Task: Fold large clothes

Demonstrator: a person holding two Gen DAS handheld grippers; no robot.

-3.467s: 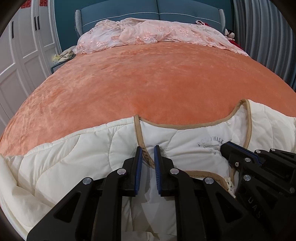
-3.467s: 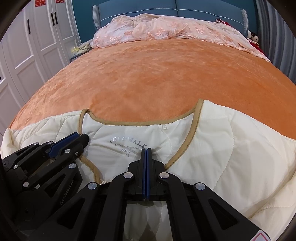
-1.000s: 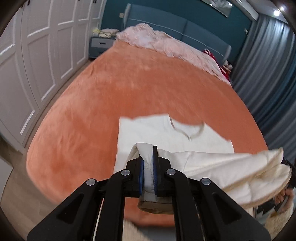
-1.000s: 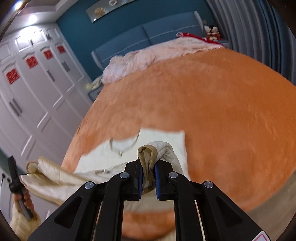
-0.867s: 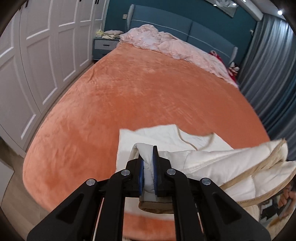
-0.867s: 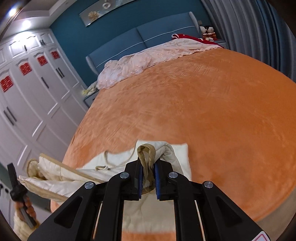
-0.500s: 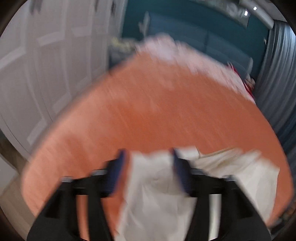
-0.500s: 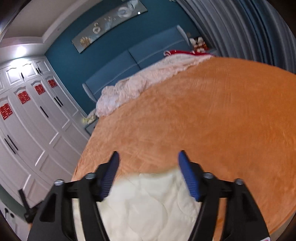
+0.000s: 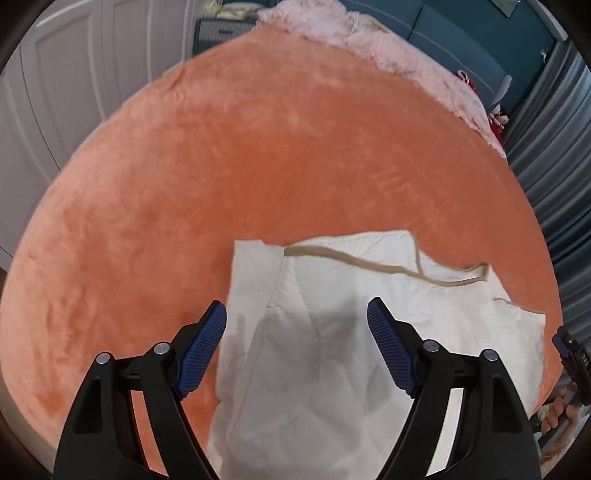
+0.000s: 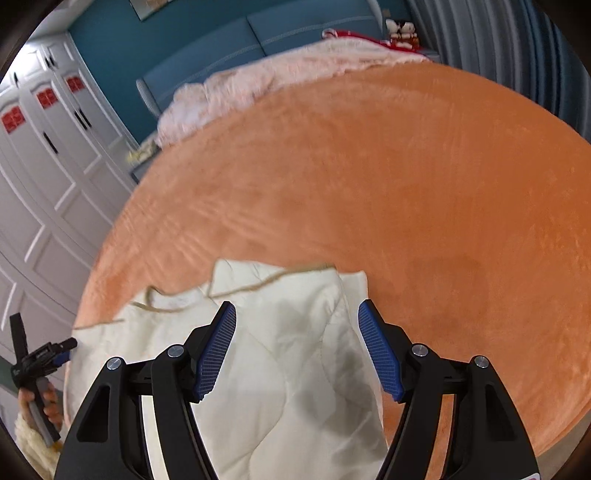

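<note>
The cream quilted garment (image 9: pixel 332 332) lies on the near part of the bed's orange blanket (image 9: pixel 258 166), folded over on itself, with its tan-trimmed edge (image 9: pixel 369 264) running across the far side. In my right wrist view the same garment (image 10: pixel 280 369) sits at the blanket's (image 10: pixel 406 184) near left corner. Its lower end runs out of both frames beneath the tools, so I can't see how far it hangs over the bed's edge. The fold's layers are hard to separate; the right wrist view is smeared along the collar trim.

My left hand-held gripper (image 9: pixel 297 349) hangs above the garment with its blue pads (image 9: pixel 201 350) spread wide, pinching nothing and touching nothing I can see. My right hand-held gripper (image 10: pixel 297 354) is likewise spread wide over the cloth, pads (image 10: pixel 378 356) clear of it. Each tool shows at the other's frame edge, partly cut off.

Farther out, a pink lace coverlet (image 10: pixel 280 77) is bunched against the blue headboard (image 10: pixel 258 33); white wardrobe doors (image 10: pixel 40 192) stand left, grey curtains (image 9: pixel 554 155) right.
</note>
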